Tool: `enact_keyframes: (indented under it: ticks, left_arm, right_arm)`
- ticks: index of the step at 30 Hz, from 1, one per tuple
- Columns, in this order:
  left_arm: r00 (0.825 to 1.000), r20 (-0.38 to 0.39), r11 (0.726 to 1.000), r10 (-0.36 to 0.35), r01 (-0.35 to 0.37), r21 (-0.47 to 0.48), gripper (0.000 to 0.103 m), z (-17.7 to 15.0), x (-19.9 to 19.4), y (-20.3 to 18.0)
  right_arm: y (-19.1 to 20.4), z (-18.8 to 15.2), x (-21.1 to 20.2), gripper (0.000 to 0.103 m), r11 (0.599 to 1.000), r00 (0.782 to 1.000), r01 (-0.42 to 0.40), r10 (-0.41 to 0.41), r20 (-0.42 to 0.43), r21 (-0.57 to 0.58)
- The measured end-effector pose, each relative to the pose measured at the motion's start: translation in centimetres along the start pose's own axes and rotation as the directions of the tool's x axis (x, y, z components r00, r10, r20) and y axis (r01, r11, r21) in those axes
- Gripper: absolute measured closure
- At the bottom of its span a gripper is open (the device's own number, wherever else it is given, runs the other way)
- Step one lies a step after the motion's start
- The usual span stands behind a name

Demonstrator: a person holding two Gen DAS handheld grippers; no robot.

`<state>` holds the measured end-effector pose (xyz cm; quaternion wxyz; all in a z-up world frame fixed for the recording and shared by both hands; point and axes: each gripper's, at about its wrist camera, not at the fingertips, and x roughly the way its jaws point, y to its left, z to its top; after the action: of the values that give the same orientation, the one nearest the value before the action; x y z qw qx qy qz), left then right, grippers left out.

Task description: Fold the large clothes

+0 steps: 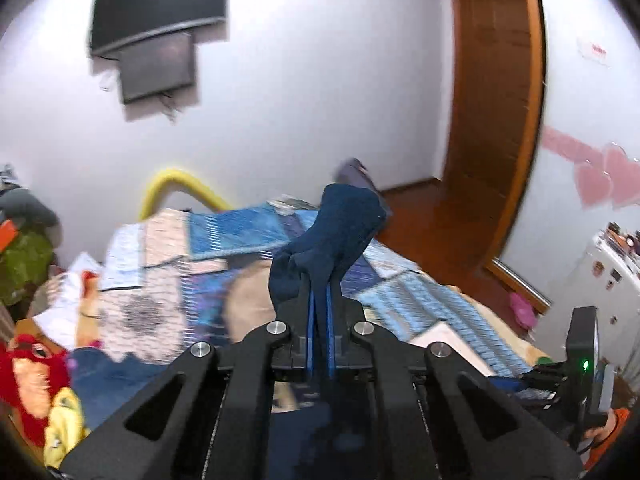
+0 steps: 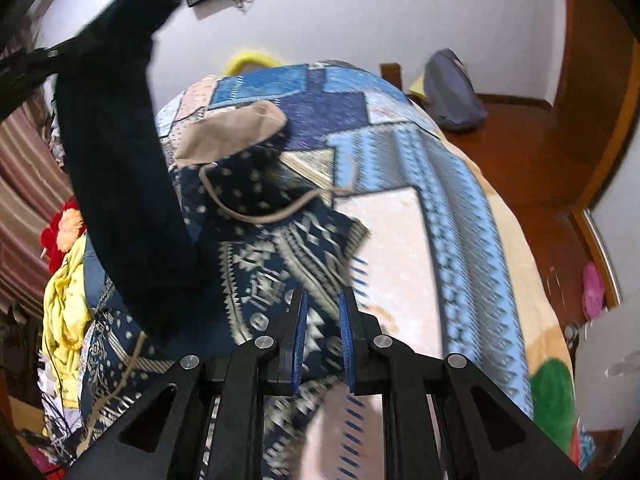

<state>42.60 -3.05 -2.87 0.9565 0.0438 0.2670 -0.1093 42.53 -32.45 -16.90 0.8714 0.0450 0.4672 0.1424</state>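
Left gripper (image 1: 320,280), jaws pinching the dark blue garment (image 1: 336,228), raised above the patchwork blanket (image 1: 240,232); right gripper (image 2: 323,300), jaws clamped on the patterned hoodie (image 2: 280,248) lying there.

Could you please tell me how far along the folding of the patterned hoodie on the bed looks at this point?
Nothing looks folded yet. In hand: the left gripper is shut on a dark blue sleeve, lifted clear of the bed. The right gripper has jaws close on the patterned hoodie body, though a grip is unclear. Left: laying the sleeve across and folding the spread-out body.
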Motion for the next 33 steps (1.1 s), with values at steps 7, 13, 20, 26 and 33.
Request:
enact_keyframes:
  ticks: [7, 13, 20, 26, 33]
  left_arm:
    - [0.988, -0.126, 0.995, 0.085, -0.092, -0.048, 0.099, -7.8, 1.2, 7.8]
    - [0.949, -0.300, 0.983, 0.094, -0.137, -0.125, 0.099, -17.3, 3.0, 12.2]
    - [0.918, -0.394, 0.967, 0.051, -0.144, -0.211, 0.098, -24.7, 3.3, 13.8]
    - [0.908, -0.418, 0.950, 0.023, -0.150, -0.274, 0.094, -27.5, 3.0, 14.7]
    - [0.915, -0.403, 0.937, 0.035, -0.170, -0.306, 0.091, -27.6, 1.4, 14.9]
  right_arm:
    - [3.5, 0.2, 3.7, 0.091, 0.999, 0.998, 0.019, -0.021, -0.058, -0.038]
    - [5.0, -1.6, 7.3, 0.091, 0.976, 0.981, 0.140, -0.160, -0.110, -0.170]
    - [6.0, -2.4, 7.6, 0.091, 0.942, 0.967, 0.202, -0.235, -0.097, -0.267]
    - [6.2, -2.4, 7.7, 0.091, 0.934, 0.963, 0.219, -0.254, -0.093, -0.283]
    - [5.3, -3.2, 7.1, 0.091, 0.921, 0.953, 0.262, -0.294, -0.069, -0.290]
